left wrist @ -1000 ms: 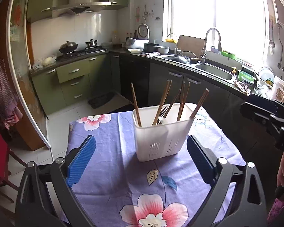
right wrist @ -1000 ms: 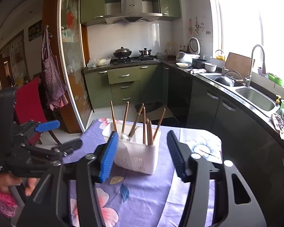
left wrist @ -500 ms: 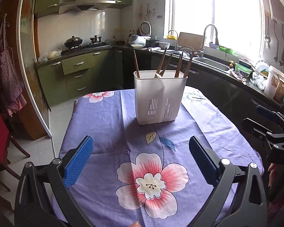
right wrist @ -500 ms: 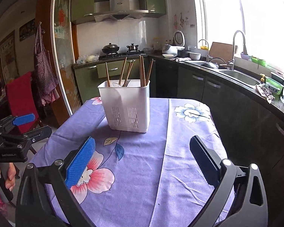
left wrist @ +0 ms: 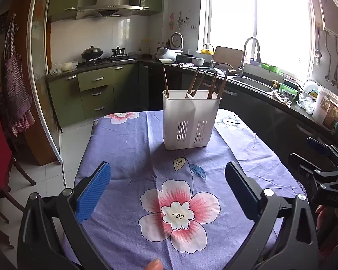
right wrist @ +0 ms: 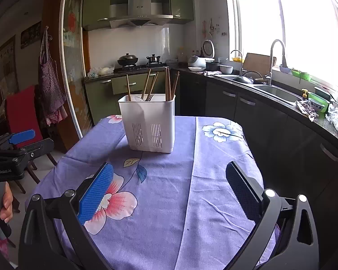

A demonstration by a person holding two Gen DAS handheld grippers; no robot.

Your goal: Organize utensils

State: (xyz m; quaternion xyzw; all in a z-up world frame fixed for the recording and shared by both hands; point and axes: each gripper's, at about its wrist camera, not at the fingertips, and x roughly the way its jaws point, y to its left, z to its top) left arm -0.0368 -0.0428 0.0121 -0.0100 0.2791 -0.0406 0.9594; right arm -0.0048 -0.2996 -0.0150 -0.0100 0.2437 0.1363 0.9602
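Your left claw (left wrist: 167,187) and right claw (right wrist: 169,187) both hang spread apart and empty over the floral surface (left wrist: 128,139). Farther back stands the white holder (left wrist: 190,121), chopsticks (left wrist: 194,81) upright inside. No loose utensils show, so sorting looks finished.

White holder (left wrist: 190,121), brown chopsticks (left wrist: 192,83), purple floral tablecloth (left wrist: 128,148).

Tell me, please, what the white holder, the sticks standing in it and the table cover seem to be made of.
Holder: probably moulded plastic, matte white, with slotted vents low on its walls. Chopsticks: likely wood or bamboo, brown and dull, though lacquer cannot be excluded. Tablecloth: woven fabric, purple with printed flowers; its creases and folds show it is soft.
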